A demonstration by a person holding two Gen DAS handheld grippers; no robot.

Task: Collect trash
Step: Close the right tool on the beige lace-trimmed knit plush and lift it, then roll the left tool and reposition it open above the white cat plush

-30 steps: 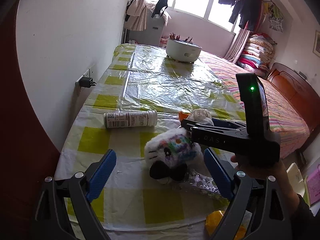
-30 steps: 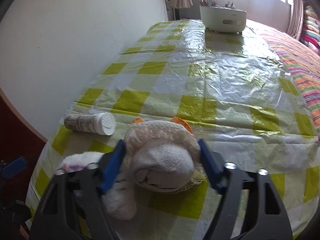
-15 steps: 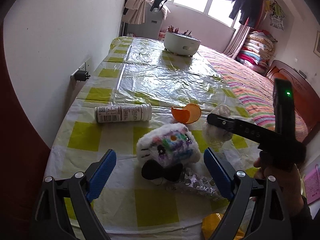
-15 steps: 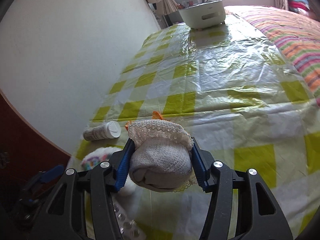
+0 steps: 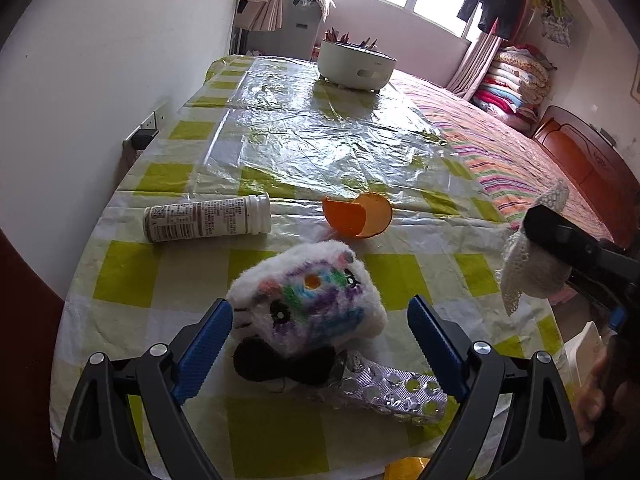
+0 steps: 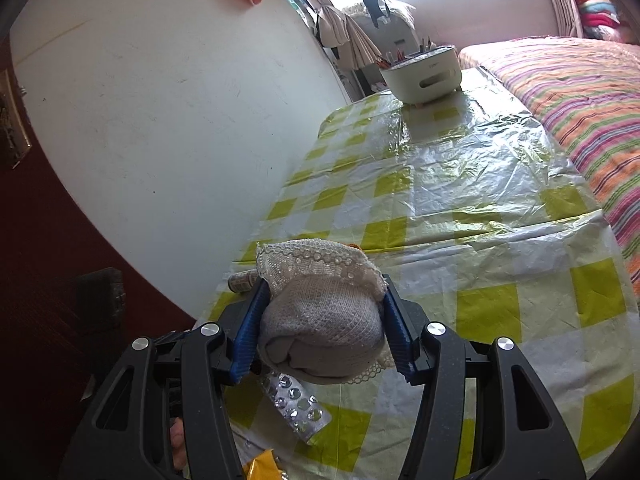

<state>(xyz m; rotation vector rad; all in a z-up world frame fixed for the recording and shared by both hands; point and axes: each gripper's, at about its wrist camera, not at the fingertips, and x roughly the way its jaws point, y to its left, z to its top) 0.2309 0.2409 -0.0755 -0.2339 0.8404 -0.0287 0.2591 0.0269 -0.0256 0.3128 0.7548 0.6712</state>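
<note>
The right gripper (image 6: 324, 330) is seen clamped on a rolled sock (image 6: 320, 320) with a lace cuff; both blue pads press into the fabric. Its jaws have just been closing, with the sock between them. In the left wrist view the same gripper (image 5: 560, 256) is held clear of the table (image 5: 168, 292), out past its right edge, so the sock is judged to be lifted and in transit. No bin or bag for the trash is shown in either view, and where the sock is to go cannot be told.

The left gripper (image 5: 320, 340) is released. Its jaws stand wide apart, on either side of a plush cat toy (image 5: 308, 308) that lies on the near part of the checked tablecloth. The pads are not touching the toy.

Several items are left on the table. A spent blister pack (image 5: 384, 388) lies at the near edge, partly tucked under the toy. A white pill bottle (image 5: 208, 220) lies on its side to the left, further back. A piece of orange peel (image 5: 358, 216) rests right of the bottle, near the middle. A white tub (image 5: 356, 64) holding pencils stands at the far end and is not judged to be trash.

The task is assessed as at an early stage: one item is in hand and not yet deposited, and at least three pieces of evident trash remain. Whether the toy is to be collected cannot be determined.
</note>
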